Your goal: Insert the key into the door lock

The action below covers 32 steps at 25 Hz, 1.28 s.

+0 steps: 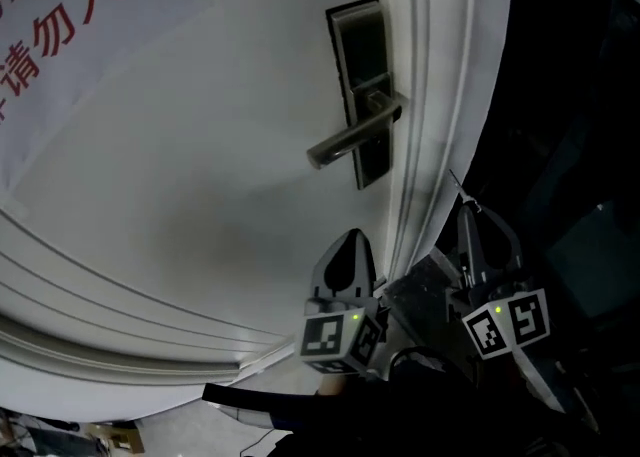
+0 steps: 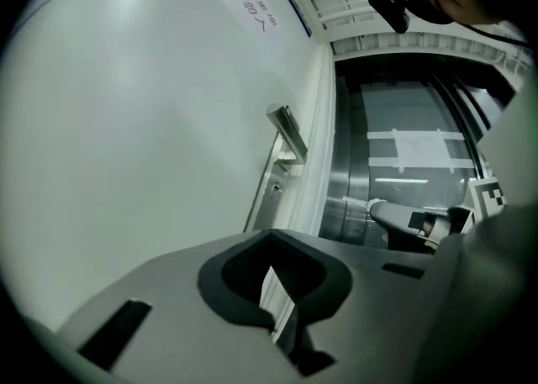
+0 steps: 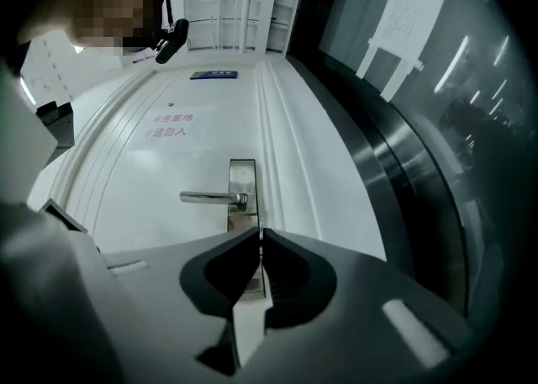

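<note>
A dark lock plate (image 1: 358,65) with a silver lever handle (image 1: 352,135) sits on the white door (image 1: 200,175). My right gripper (image 1: 468,210) hangs below and right of the lock, off the door's edge. Its jaws are shut, and a thin metal sliver that looks like the key (image 1: 458,187) sticks out of the tips. In the right gripper view the right gripper (image 3: 259,233) points at the lock plate (image 3: 242,181), just below the handle (image 3: 208,197). My left gripper (image 1: 352,240) is shut and empty, below the lock. The left gripper (image 2: 271,238) sees the handle (image 2: 286,130) edge-on.
A white paper sign with red characters (image 1: 60,25) is stuck on the door's upper left. Raised door-frame moulding (image 1: 430,95) runs along the lock side. Beyond it stands a dark metal and glass panel (image 3: 403,122). Small clutter lies on the floor (image 1: 110,435).
</note>
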Each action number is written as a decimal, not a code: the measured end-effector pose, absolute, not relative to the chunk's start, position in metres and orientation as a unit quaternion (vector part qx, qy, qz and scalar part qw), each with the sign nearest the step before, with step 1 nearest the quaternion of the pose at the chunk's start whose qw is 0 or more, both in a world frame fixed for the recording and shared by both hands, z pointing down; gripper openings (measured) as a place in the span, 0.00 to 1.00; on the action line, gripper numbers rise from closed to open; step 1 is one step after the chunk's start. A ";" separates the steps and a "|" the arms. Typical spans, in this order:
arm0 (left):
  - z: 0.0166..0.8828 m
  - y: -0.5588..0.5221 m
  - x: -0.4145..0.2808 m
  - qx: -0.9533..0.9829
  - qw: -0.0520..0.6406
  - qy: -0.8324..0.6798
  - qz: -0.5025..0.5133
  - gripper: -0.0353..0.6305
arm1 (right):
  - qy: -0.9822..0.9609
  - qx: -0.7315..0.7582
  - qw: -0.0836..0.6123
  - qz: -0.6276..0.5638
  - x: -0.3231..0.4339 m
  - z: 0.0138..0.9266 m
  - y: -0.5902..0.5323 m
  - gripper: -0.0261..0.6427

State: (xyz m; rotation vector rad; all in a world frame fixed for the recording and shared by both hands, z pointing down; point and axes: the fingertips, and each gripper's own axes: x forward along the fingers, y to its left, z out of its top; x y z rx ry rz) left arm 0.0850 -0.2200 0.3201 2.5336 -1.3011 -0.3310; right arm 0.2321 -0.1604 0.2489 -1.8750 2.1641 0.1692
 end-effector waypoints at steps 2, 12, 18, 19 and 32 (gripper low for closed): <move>0.321 -0.221 0.073 0.862 0.135 -0.474 -0.121 0.05 | 0.768 -0.624 0.136 0.056 0.222 0.249 -0.171 0.06; 0.306 -0.230 0.033 0.816 0.080 -0.560 -0.117 0.05 | 0.836 -0.529 0.139 0.043 0.175 0.250 -0.196 0.06; 0.297 -0.245 0.033 0.806 0.035 -0.583 -0.093 0.05 | 0.855 -0.499 0.138 0.045 0.158 0.252 -0.205 0.06; 0.297 -0.246 0.032 0.803 0.031 -0.589 -0.089 0.05 | 0.857 -0.495 0.136 0.046 0.156 0.253 -0.207 0.06; 0.295 -0.254 0.007 0.776 0.004 -0.630 -0.034 0.05 | 0.869 -0.478 0.119 0.050 0.131 0.257 -0.234 0.06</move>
